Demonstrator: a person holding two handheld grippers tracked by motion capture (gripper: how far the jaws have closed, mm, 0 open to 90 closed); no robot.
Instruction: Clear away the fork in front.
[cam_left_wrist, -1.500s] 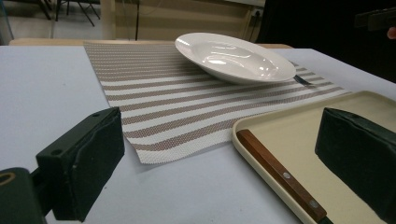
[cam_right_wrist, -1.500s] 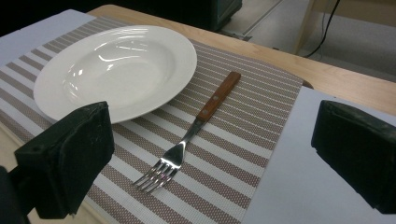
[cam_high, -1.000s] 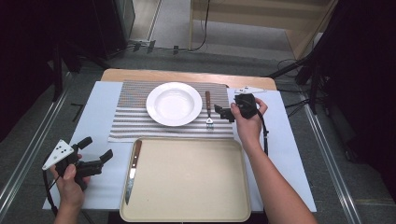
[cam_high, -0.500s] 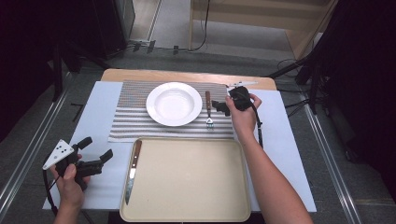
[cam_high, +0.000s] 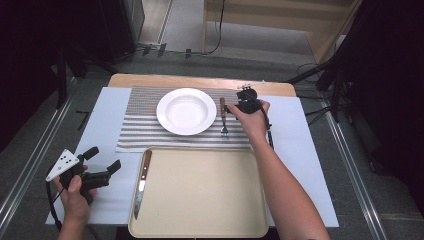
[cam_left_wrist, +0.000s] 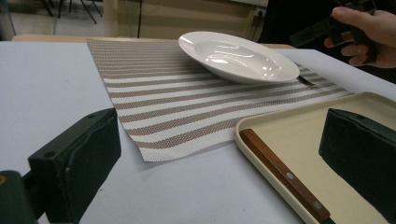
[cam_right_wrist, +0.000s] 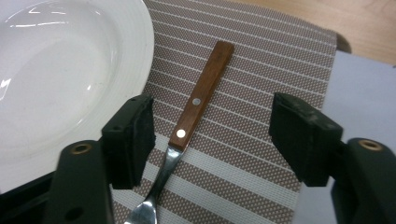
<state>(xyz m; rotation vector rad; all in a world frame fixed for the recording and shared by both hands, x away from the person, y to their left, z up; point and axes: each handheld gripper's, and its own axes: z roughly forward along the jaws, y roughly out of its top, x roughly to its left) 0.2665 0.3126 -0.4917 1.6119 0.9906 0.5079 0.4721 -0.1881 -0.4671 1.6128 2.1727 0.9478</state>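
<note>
The fork (cam_right_wrist: 196, 107) lies on the striped mat (cam_right_wrist: 261, 70) just right of the plate (cam_right_wrist: 70, 70). The right gripper (cam_right_wrist: 212, 135) is held over it, jaws apart astride the handle, apparently for a grasp. The left gripper (cam_left_wrist: 219, 154), jaws apart, is parked near the tray (cam_left_wrist: 299, 135).

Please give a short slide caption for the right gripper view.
Open right gripper above a wooden-handled fork beside a white plate.
</note>
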